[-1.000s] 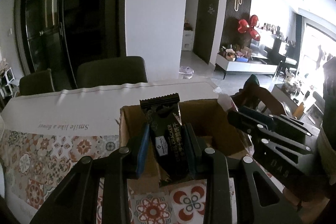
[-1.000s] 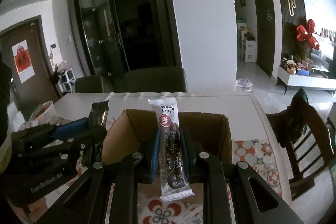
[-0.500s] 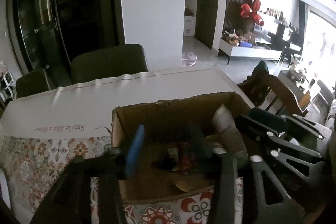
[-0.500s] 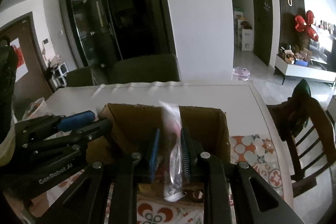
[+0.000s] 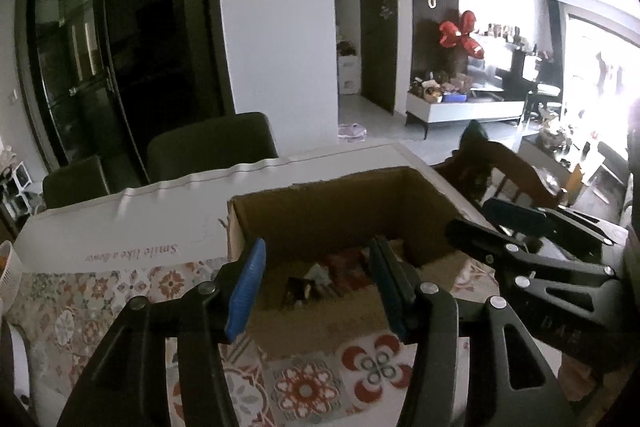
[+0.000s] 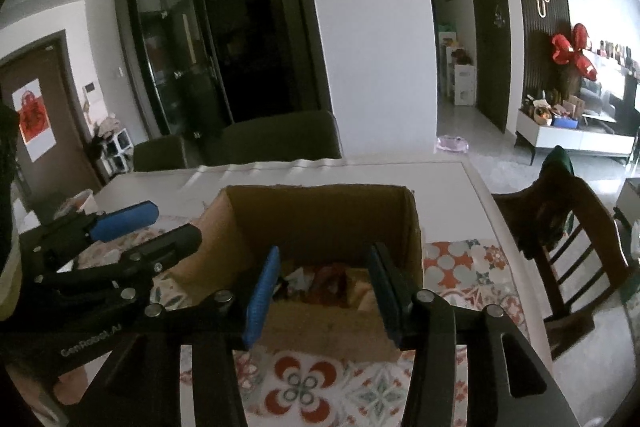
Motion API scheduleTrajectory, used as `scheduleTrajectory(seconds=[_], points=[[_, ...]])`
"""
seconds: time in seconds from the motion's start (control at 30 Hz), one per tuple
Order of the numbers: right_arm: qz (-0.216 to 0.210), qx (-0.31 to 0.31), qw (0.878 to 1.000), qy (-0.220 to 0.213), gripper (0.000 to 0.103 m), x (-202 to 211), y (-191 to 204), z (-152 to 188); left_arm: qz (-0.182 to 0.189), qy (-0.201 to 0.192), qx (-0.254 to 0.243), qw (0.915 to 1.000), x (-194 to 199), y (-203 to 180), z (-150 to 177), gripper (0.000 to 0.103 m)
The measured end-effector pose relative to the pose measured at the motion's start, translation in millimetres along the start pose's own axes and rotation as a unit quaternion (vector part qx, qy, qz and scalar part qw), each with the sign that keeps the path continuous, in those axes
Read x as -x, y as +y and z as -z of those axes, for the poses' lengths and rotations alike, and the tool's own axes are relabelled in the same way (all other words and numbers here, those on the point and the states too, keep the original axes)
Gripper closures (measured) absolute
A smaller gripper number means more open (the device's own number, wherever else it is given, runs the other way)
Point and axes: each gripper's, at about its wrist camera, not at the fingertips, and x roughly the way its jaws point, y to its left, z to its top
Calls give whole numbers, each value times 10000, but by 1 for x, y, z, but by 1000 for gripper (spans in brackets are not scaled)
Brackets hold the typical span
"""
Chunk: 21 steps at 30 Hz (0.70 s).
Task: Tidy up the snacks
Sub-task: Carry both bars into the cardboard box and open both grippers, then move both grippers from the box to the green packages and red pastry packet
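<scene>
Both snack bars that you pinched a second ago now lie among the snacks [image 5: 320, 279] in the cardboard box [image 5: 340, 203], low centre. Your left tongs [image 5: 316, 287] hang spread and empty; your right tongs [image 6: 324, 291] are opening over it, dropping cleanly.

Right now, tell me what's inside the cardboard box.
The cardboard box holds a loose pile of snack packets on its floor: a dark one, reddish ones and a pale wrapper. Its near wall and the gripper fingers hide the front of the floor, so I can't count them.
</scene>
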Motion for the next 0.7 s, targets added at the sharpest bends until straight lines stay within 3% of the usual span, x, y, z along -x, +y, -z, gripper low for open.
scheduleTrajectory(seconds=[0.07, 0.27, 0.33, 0.53, 0.7], points=[[36, -16, 10000, -53, 50, 11, 3, 3, 49, -52, -23, 10000, 13, -2, 6, 50], [161, 34, 9993, -337, 49, 50, 17, 15, 186, -220, -113, 9995, 46, -3, 24, 47], [166, 55, 9992, -360, 39, 58, 23, 21, 218, -272, -119, 9993, 57, -4, 30, 47], [85, -103, 9996, -231, 39, 74, 34, 48, 256, -447, -295, 9982, 83, -6, 49, 45], [278, -127, 9995, -121, 39, 85, 41, 72, 314, -487, -448, 9973, 96, -7, 70, 44]])
